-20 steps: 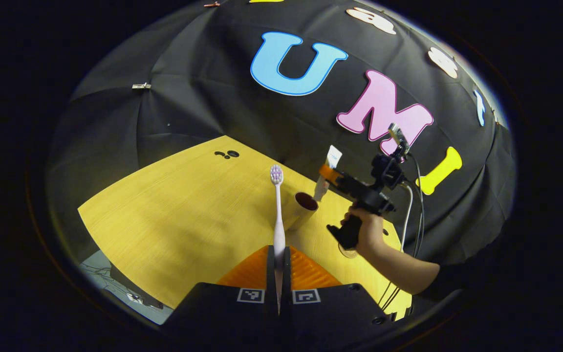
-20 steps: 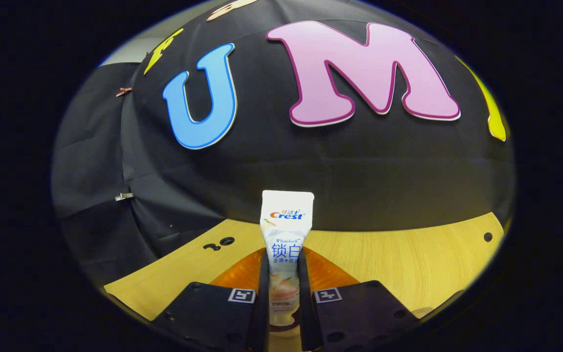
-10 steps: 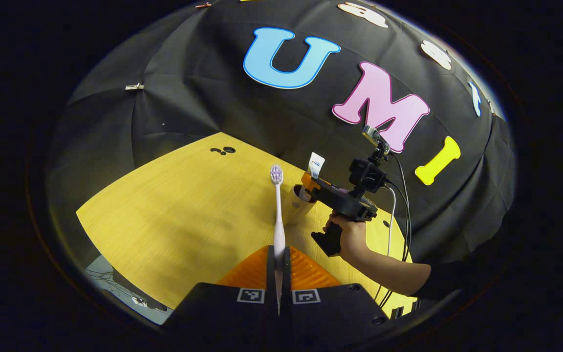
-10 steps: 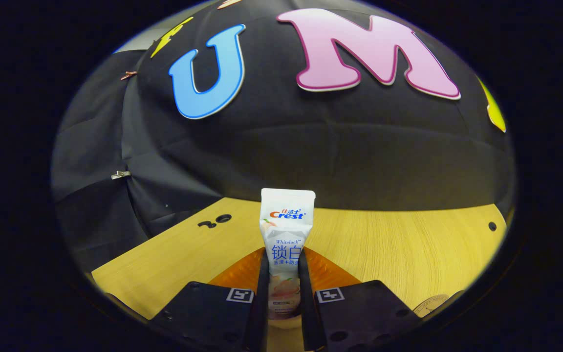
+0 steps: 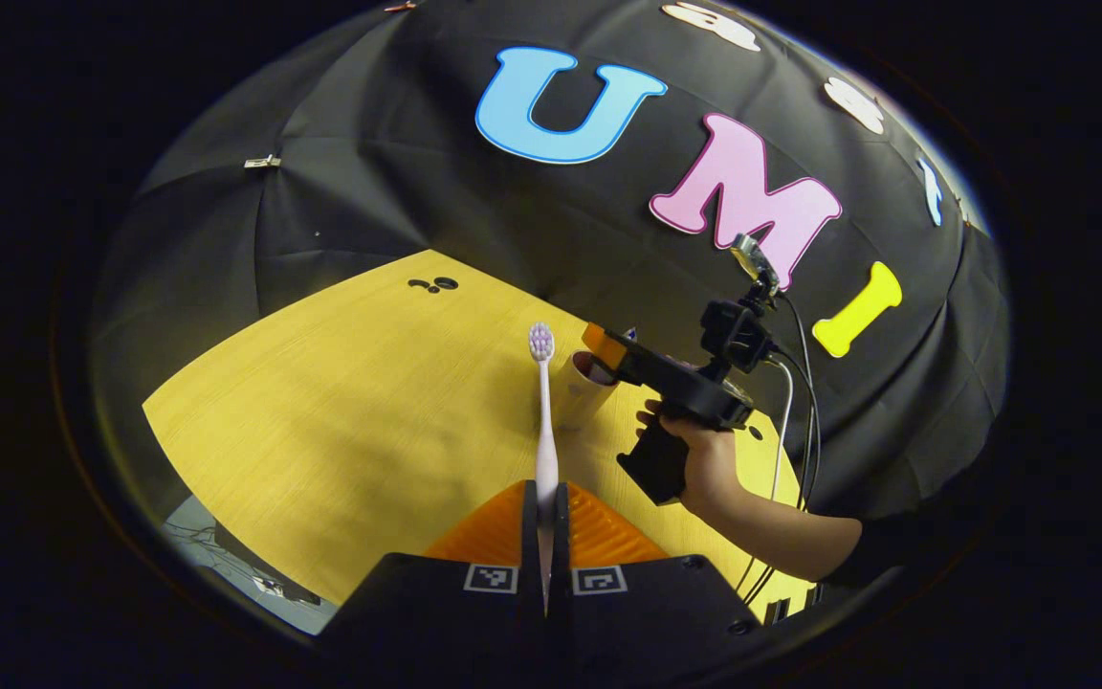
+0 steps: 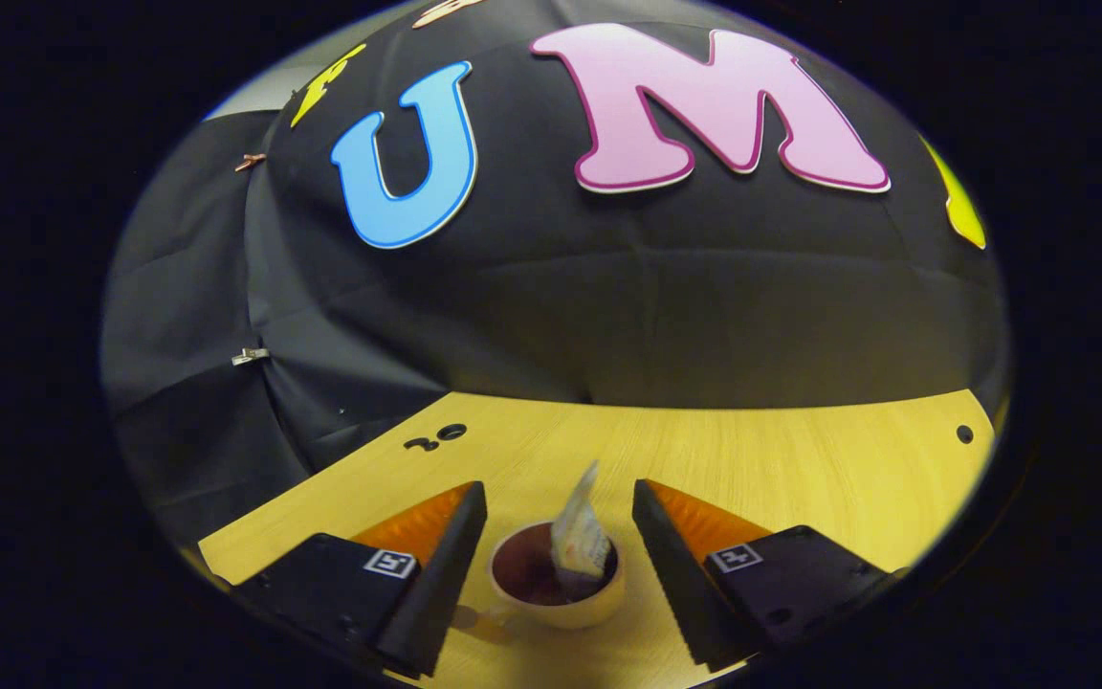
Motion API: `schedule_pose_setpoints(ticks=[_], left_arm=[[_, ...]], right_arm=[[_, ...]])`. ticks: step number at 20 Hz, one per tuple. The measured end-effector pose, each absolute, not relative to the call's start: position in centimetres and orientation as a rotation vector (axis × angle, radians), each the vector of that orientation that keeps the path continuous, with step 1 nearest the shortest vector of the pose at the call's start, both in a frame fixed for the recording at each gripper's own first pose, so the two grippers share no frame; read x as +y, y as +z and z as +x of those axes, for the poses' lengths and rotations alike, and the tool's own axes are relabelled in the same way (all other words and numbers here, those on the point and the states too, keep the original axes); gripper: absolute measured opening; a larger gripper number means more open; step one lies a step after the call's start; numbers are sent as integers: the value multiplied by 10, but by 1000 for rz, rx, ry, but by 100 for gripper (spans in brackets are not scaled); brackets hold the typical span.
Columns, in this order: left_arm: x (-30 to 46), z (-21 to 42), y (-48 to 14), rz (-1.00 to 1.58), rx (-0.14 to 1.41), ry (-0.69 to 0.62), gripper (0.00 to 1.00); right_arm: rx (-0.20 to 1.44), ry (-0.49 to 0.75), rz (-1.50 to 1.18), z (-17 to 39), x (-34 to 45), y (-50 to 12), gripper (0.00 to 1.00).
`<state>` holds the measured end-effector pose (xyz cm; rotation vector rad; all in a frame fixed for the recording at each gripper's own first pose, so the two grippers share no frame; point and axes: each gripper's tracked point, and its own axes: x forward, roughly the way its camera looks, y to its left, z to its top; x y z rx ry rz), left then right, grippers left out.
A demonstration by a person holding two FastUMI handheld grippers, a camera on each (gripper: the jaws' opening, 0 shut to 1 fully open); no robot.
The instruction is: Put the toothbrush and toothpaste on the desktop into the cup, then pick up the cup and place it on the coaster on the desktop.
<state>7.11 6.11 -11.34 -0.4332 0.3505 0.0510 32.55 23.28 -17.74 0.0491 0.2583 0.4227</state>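
On the yellow wooden tabletop [image 6: 800, 478] a cream cup [image 6: 556, 598] with a dark inside is seen standing upright, and the toothpaste [image 6: 580, 531] tube is seen inside it, leaning toward one side with its flat end sticking up above the rim. The right gripper [image 6: 559, 560] is held just above the cup; its jaws are spread wide, one on each side of the cup and tube, and nothing is touched by them.

From the left gripper view, the toothbrush [image 5: 544, 411] is seen pinched by its handle between the pressed-together jaws of the left gripper [image 5: 545, 536], with the white shaft pointing forward and the bristled head at the far end. Beyond the brush head, the cup [image 5: 582, 392] is seen on the tabletop [image 5: 341, 402], with the right gripper [image 5: 608, 346] poised over its mouth and gripped by a hand [image 5: 699, 455]. Cables are seen trailing from that gripper's rear. The toothbrush is held apart from the cup.
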Motion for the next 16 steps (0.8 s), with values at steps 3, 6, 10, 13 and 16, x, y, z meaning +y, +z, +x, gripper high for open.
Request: schedule_pose_setpoints(ticks=[3, 6, 10, 13, 16], left_arm=[[60, 88, -100, -399, 301, 30, 6], [56, 119, -76, -355, 209, -4, 6], [52, 166, -45, -330, 84, -66, 6], [47, 203, -30, -355, 12, -114, 6], [49, 240, -30, -354, -17, -131, 6]], right_arm=[[244, 429, 67, 314, 216, -156, 98], [205, 419, 57, 303, 188, -131, 98], [165, 342, 46, 299, 142, -108, 98], [140, 281, 40, 294, 106, -97, 98], [130, 212, 34, 291, 70, -95, 98]])
